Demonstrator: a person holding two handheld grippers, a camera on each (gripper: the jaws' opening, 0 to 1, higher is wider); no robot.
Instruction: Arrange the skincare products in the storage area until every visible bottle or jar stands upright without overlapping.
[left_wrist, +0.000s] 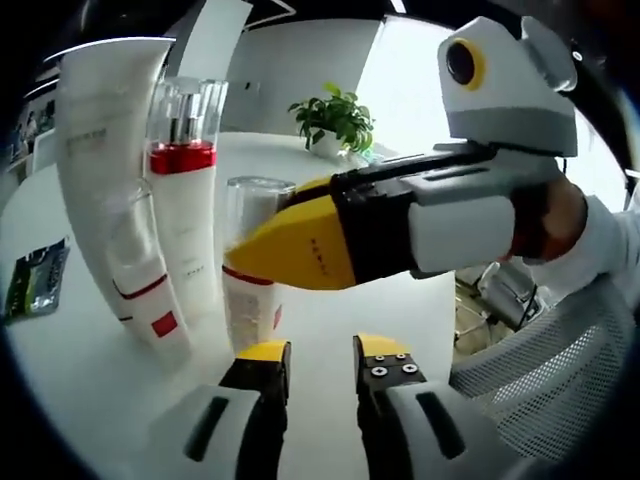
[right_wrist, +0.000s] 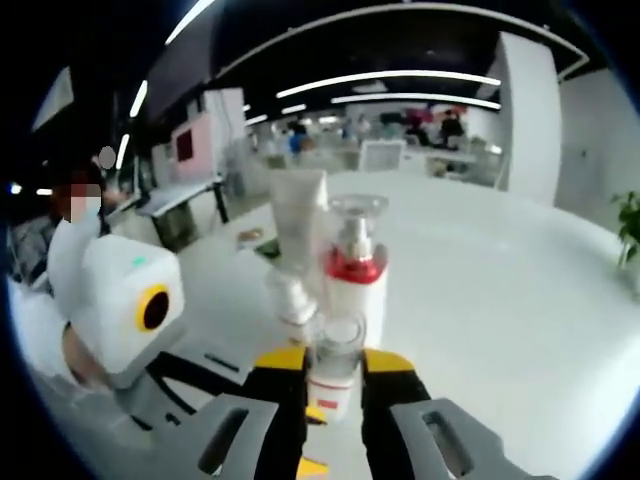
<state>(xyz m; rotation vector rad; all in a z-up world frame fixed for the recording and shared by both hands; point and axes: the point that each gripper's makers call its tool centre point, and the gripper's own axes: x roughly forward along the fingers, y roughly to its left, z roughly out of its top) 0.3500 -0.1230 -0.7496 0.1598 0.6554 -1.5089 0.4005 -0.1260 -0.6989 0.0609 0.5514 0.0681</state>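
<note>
- Three skincare products stand upright in a tight cluster on the white round tabletop (left_wrist: 90, 400), toward its left part in the left gripper view and well in from the far edge where a potted plant (left_wrist: 335, 122) sits.
- Largest is the white tube (left_wrist: 115, 180), standing on its cap at the left of the group, its flat crimped end up; it leans slightly but does not lie on anything.
- Next is the pump bottle (left_wrist: 185, 190) with a red band and clear cap, just beside the tube and upright.
- Smallest is the short bottle (left_wrist: 250, 290) with a clear cap, in front of the pump bottle; in the right gripper view it (right_wrist: 335, 375) sits between the jaws of the right gripper (right_wrist: 335, 375).
- That right gripper (left_wrist: 300, 245) has its yellow jaws closed narrowly around the small bottle's sides, apparently holding it.
- Nearer the viewer, the left gripper (left_wrist: 320, 365) hangs over bare tabletop, jaws a little apart and holding nothing.
- A dark flat packet (left_wrist: 35, 280) lies near the left edge, apart from the group.
- Judged from this, the arrangement looks nearly done: all three stand and none overlaps; what remains is releasing the small bottle without tipping it.
</note>
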